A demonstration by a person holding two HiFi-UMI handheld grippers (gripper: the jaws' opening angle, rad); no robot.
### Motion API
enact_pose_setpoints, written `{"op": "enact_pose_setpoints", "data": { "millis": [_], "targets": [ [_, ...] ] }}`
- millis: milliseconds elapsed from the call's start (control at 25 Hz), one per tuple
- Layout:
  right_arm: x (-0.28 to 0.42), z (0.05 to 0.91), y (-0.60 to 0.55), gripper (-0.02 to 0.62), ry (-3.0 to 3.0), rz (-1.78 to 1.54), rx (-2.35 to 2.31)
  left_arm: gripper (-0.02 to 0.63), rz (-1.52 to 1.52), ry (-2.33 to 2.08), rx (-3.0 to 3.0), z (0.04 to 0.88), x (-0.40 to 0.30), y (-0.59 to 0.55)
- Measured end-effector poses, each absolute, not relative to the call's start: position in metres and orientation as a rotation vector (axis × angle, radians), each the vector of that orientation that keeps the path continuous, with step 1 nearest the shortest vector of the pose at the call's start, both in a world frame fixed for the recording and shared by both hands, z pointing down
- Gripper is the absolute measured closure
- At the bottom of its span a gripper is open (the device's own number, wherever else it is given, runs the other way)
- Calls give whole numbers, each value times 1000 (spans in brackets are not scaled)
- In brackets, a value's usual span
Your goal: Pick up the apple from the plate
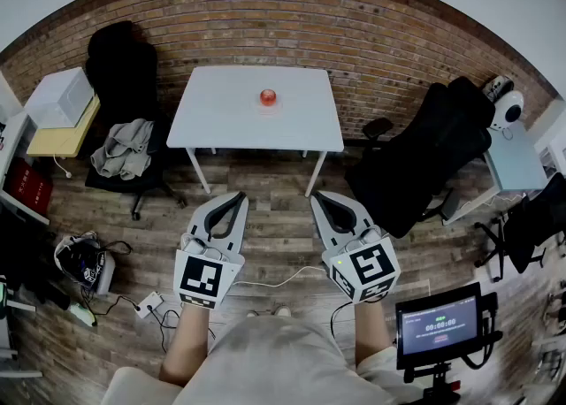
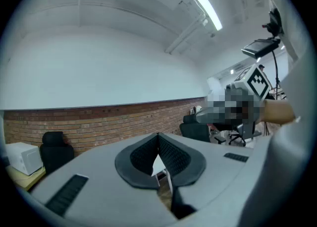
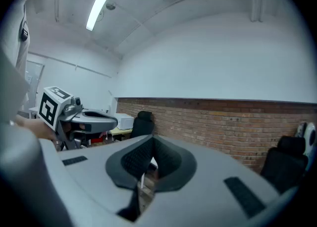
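While apple (image 1: pixel 268 96) rests on table (image 1: pixel 221 116), left tool (image 1: pixel 240 197) and right tool (image 1: pixel 317 197) closed, empty.

In the upper middle of the head view, a white worktop (image 1: pixel 221 120) stands on the wooden floor (image 1: pixel 265 226) in front of me. Near the middle of its top edge sits a small plate (image 1: pixel 268 104) with the red apple (image 1: pixel 268 95) on it.

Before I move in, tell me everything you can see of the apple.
The apple is small, round and red, too distant for finer detail. It sits toward the far side of the white table, on what looks like a pale plate. Nothing else touches it; the left tool and right tool are well short of the table.
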State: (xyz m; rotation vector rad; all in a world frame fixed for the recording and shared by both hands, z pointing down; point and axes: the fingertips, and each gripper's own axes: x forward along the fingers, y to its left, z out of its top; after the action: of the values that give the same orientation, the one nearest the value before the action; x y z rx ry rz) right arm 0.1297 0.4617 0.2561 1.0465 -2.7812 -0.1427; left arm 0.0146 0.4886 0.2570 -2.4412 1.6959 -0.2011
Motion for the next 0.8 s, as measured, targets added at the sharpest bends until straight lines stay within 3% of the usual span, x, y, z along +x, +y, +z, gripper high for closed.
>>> {"op": "enact_pose_setpoints", "data": {
  "millis": [800],
  "targets": [
    [136, 248, 439, 594, -2885, -65, 1005, 601, -226, 1678, -2454, 258, 25, 462]
  ]
}}
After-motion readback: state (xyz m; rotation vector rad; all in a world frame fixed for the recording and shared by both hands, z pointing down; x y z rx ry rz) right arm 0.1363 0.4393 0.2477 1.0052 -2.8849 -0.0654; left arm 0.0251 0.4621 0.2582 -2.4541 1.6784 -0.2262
